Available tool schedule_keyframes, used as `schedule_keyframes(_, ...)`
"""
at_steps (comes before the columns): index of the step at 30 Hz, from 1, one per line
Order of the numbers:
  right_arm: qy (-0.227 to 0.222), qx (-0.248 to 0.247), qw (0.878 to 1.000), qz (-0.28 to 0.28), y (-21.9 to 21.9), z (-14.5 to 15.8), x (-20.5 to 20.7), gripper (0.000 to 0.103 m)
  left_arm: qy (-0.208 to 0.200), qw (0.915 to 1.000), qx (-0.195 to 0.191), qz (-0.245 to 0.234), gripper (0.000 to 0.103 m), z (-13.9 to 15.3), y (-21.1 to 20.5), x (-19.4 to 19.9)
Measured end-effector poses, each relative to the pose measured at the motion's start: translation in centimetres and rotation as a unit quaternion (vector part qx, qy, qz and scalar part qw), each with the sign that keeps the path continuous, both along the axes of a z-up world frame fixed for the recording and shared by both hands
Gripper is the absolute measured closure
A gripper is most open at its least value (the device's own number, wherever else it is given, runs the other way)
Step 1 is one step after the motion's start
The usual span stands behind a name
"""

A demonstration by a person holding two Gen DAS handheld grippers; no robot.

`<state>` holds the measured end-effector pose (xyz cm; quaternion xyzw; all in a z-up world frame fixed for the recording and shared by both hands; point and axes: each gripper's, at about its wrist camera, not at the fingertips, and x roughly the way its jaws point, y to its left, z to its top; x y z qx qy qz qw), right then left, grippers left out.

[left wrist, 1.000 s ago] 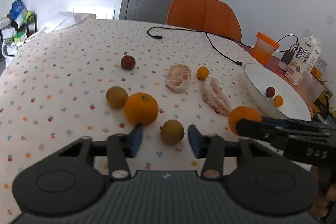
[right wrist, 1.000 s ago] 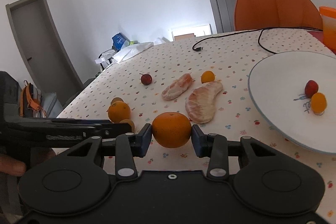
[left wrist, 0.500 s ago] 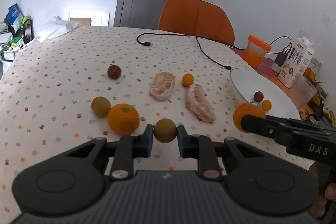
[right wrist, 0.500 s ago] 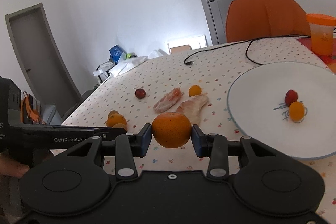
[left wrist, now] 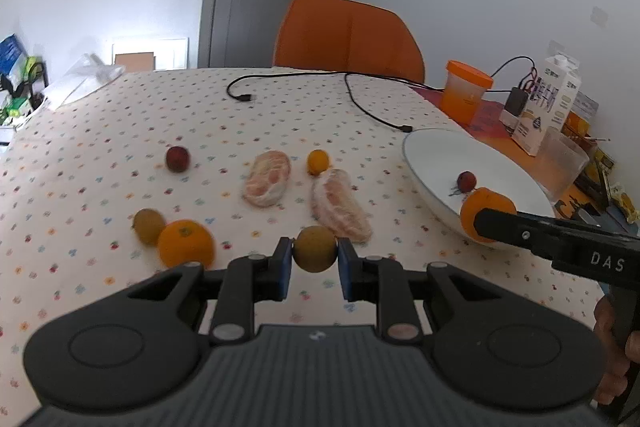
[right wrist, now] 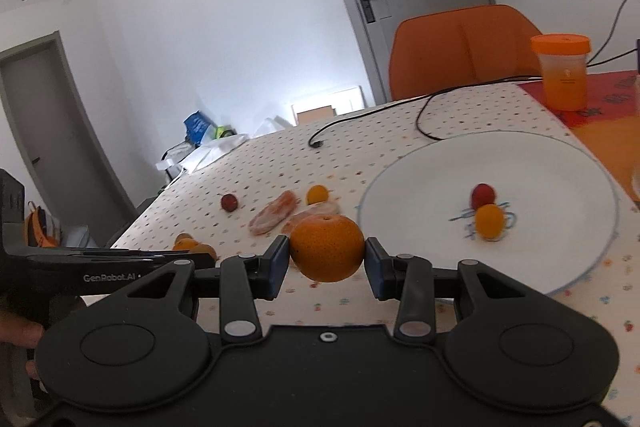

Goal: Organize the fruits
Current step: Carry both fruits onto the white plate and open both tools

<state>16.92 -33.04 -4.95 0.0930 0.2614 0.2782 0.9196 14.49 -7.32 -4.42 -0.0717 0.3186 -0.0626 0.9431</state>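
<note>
Left gripper [left wrist: 313, 254] clamped on a brownish-yellow fruit [left wrist: 315, 248], lifted off the dotted tablecloth [left wrist: 120, 131]. Right gripper [right wrist: 326, 259] pinching an orange [right wrist: 327, 247] beside the white plate [right wrist: 432, 183], possibly over its rim.

Bright, even daylight (glare at the far wall), fisheye-bent edges, slight motion blur.

orange chair [left wrist: 347, 35], white plate [right wrist: 560, 163], flower-dotted cream tablecloth [left wrist: 120, 131]
</note>
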Motion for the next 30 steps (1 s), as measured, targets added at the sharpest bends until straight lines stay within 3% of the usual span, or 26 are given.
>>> schedule_keyframes(19,0.007,0.012,0.998,-0.059,-4.8,-1.0,0.7,0.064,-0.019,0.998,0.026,-0.055,0.081,1.6,-5.3,3.0)
schedule_keyframes(23,0.011,0.019,0.997,-0.068,-5.6,-1.3,0.8,0.058,-0.019,0.9971,0.031,-0.066,0.081,1.6,-6.7,3.5)
schedule_keyframes(30,0.007,0.03,0.997,-0.072,-6.6,-1.5,0.7,0.058,-0.02,0.9956,0.035,-0.084,0.081,1.5,-8.6,4.4)
